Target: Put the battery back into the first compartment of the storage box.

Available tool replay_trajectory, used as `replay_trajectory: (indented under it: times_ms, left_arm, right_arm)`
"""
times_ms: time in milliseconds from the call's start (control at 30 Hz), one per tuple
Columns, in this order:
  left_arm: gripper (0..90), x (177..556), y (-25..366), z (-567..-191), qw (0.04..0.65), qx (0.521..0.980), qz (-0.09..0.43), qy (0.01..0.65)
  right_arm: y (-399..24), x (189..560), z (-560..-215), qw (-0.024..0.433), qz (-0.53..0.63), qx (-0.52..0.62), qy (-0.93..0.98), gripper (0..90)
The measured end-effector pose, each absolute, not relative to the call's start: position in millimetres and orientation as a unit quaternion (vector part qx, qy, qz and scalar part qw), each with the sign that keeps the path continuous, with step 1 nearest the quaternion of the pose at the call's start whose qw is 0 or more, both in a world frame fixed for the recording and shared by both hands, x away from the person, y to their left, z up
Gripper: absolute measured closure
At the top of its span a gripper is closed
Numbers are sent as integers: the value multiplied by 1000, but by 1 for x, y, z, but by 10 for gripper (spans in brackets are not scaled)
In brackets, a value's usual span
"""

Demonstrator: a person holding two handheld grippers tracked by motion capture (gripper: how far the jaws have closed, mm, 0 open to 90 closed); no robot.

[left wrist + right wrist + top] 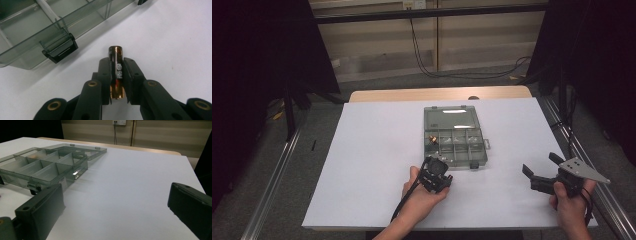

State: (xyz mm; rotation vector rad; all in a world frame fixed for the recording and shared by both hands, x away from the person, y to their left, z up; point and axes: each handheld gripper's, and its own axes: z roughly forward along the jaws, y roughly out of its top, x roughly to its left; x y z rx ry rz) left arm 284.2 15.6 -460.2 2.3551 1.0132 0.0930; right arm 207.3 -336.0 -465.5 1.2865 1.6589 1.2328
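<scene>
A black and copper battery [116, 65] lies lengthwise between the jaws of my left gripper [116, 61], which is shut on it just above the white table surface. In the high view the left gripper [443, 178] sits right in front of the near edge of a clear grey compartment box [455, 161], whose lid lies open behind it. A black latch [60, 50] on the box front is close by. My right gripper [542, 165] stands open and holds nothing at the table's right side, its jaws wide apart [115, 202].
A small copper-coloured item [432, 140] lies in the box's left compartment. The white sheet [377, 150] covers the table. The box [45, 170] is to the left of the right gripper. Metal rails run along both table sides, and cables hang at the back.
</scene>
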Motion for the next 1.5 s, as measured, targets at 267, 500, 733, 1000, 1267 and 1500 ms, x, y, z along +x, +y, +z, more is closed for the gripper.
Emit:
replay_trajectory:
  times_ms: [267,500,733,1000,1267,1500]
  left_arm:
    - [773,286,18,-452,299,877,29,375]
    - [773,292,25,-442,309,872,23,378]
    - [773,298,32,-435,317,868,23,381]
    - [773,305,39,-428,324,863,17,386]
    - [773,314,43,-422,332,859,19,389]
    - [773,321,45,-416,336,855,20,393]
  right_arm:
    - [-336,207,-466,346,476,497,638,0]
    - [-337,207,-466,346,476,498,637,0]
    - [-336,207,-465,345,476,497,638,0]
    - [-334,208,-466,345,475,498,639,0]
    - [-334,207,-466,345,474,498,640,0]
    - [-334,207,-466,346,474,498,639,0]
